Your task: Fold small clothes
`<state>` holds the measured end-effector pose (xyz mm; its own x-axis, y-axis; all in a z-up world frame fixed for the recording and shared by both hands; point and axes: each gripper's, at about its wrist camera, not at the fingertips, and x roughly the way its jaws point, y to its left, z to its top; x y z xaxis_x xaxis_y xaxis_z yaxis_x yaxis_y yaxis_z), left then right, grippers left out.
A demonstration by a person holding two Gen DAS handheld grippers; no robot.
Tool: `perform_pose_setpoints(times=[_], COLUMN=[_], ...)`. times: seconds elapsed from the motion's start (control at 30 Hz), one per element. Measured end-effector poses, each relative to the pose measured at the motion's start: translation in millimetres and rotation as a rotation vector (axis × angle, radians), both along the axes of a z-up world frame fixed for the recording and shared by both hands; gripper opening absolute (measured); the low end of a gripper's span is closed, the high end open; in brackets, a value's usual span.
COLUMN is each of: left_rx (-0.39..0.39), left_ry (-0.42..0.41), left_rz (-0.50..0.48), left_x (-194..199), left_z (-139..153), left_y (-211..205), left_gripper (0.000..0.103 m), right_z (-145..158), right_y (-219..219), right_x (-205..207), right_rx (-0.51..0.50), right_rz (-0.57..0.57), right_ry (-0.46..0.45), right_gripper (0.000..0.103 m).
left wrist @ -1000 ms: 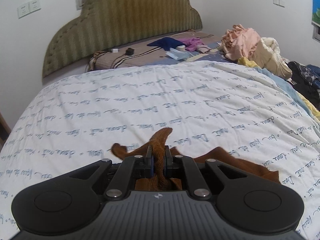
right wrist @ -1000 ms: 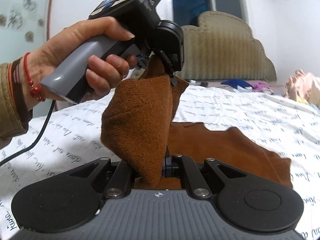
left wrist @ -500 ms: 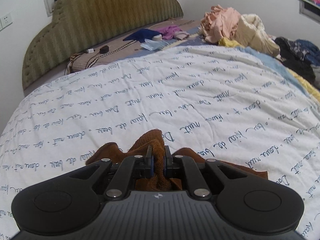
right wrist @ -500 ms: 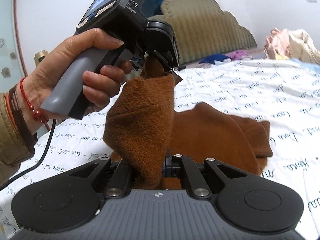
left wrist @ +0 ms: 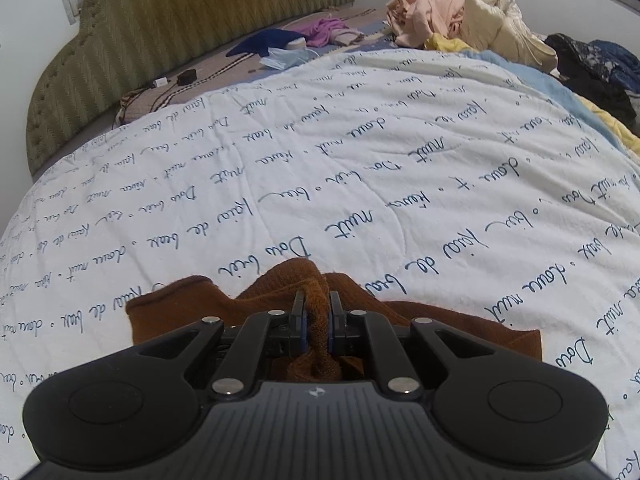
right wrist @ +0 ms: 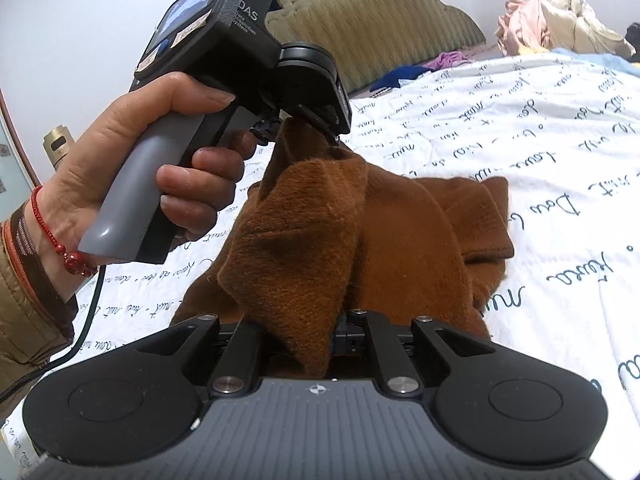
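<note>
We've got the L gripper (left wrist: 316,312) pinching a bunched ridge of the brown knit garment (left wrist: 280,292), fingers pressed tight w/ fabric squeezed between them. In the R wrist view we see that same gripper from outside, held by our left hand (right wrist: 160,184), w/ a corner of the garment hanging from its tip and raised off the bed. The R gripper (right wrist: 332,340) is clamped on another part of the same garment; cloth drapes over its left finger and hides most of the gap, but fabric runs down btwn the fingers. The rest of the garment lies crumpled on the white quilt (left wrist: 360,168) w/ blue script print, a folded cuff-like end (right wrist: 488,216) resting flat to the R. Behind, at the far side of the bed, we see an olive headboard (left wrist: 180,28), a pile of pink & cream clothes (left wrist: 460,8), a dark blue item (left wrist: 264,42) and a purple one (left wrist: 324,30).
</note>
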<state>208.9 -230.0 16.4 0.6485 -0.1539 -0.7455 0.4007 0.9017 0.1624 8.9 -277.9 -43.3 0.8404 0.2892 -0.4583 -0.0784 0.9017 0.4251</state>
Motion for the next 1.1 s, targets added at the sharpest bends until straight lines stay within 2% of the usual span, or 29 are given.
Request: perform_pose_setpoints(times=[0.37,0.47,0.53,0.57,0.6,0.67,0.77,0.87,1.1], left_rx=[-0.01,-0.02,-0.021,-0.021,-0.022,-0.027,-0.009,-0.001,-0.002], left_ry=[0.012,0.011,-0.004,-0.015,-0.029,-0.076,-0.137,-0.148,-0.171], left_rz=[-0.019,-0.018,-0.017,-0.015,-0.012,-0.003,-0.005,-0.007,0.015], left_x=[3,4,3,2,1,-3,-8,-11,-26], left_z=[-8,-6,-4,-3,-1,4,12,16,20], left_y=[-6,-5,-5,-5,-5,-3,-2,0,21], left_gripper=[0.012,0.015,0.024,0.035,0.054,0.08,0.082,0.082,0.082], right_z=[-4,-4,-5,-4,-3,-2,0,3,6], right_y=[-5,-8,-10,-11,-12,-13,-14,-18,-32], right_x=[1,1,1,2,2,3,2,1,-4], right_rx=[0.047,0.063,0.072,0.075,0.079,0.083,0.077,0.068,0.089], right_rz=[-0.006,-0.01,-0.015,-0.018,-0.021,-0.027,-0.034,-0.051,-0.099], right_ry=[0.023,0.028,0.03,0.032,0.033,0.032,0.028,0.026,0.024], right_gripper=[0.019,0.021,0.023,0.024,0.025,0.03,0.037,0.041,0.043])
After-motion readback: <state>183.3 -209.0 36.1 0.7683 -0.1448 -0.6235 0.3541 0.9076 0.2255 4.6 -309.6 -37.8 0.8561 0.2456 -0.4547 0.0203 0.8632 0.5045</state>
